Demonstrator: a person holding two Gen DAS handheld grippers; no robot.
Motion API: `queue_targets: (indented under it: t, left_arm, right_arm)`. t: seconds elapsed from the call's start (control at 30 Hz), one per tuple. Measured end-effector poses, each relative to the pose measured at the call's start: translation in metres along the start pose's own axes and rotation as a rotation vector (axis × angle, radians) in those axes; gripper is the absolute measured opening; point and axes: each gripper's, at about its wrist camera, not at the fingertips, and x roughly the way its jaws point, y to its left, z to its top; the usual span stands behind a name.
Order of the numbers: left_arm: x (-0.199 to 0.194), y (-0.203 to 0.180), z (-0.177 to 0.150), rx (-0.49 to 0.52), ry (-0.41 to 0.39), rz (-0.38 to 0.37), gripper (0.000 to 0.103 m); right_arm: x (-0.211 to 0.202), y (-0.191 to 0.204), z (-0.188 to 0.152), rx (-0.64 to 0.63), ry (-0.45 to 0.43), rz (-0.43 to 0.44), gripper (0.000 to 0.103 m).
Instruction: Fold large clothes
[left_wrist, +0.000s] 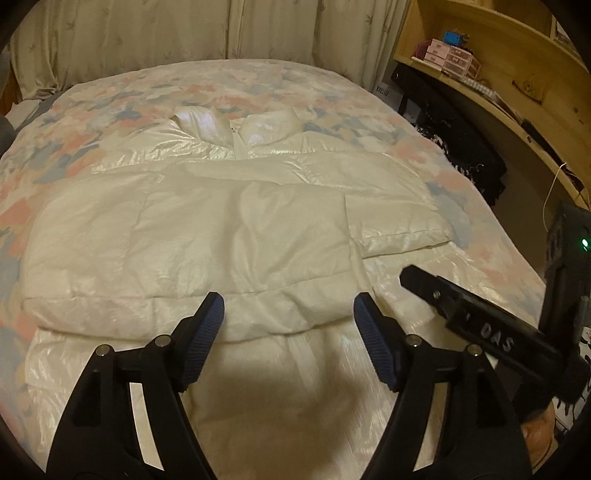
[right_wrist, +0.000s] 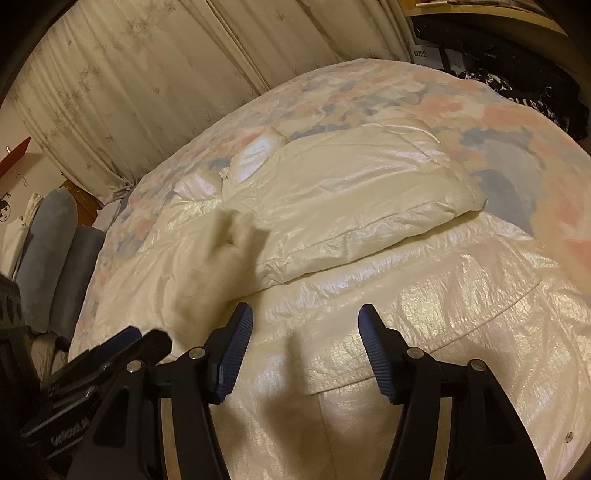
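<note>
Here the white puffer jacket (left_wrist: 229, 221) lies front-up on the floral bedspread (left_wrist: 110, 107), collar at twelve o'clock, both sleeves folded across the chest. The left gripper (left_wrist: 288, 314) and right gripper (right_wrist: 306, 325) hover spread wide, empty, over the hem at six o'clock; the next move likely calls for pinching that hem and carrying it toward the collar.

Dim warm light, sheen on jacket (left_wrist: 207, 236), shadow near tongs, fisheye bend + dark corners, slight motion blur

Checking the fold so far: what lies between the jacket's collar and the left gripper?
In the left wrist view, both sleeves lie folded across the white jacket's chest, between the collar and the open left gripper.
</note>
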Motion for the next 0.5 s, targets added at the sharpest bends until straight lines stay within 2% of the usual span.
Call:
queue_targets:
  t: [0.07, 0.2, 0.4, 0.5]
  left_arm:
    - [-0.009, 0.004, -0.004, -0.015, -0.010, -0.003, 0.070]
    - [-0.029, 0.020, -0.011, -0.050, -0.041, 0.006, 0.071]
    - [-0.057, 0.047, -0.015, -0.069, -0.097, 0.073, 0.070]
    - [-0.067, 0.065, -0.018, -0.093, -0.104, 0.105, 0.070]
  right_arm:
    - [-0.006, 0.004, 0.003, 0.009, -0.004, 0.017, 0.060]
    - [-0.006, 0.009, 0.007, 0.037, 0.015, 0.066, 0.074]
    - [0.027, 0.026, 0.016, 0.069, 0.126, 0.134, 0.074]
    - [0.048, 0.039, 0.021, 0.057, 0.169, 0.126, 0.074]
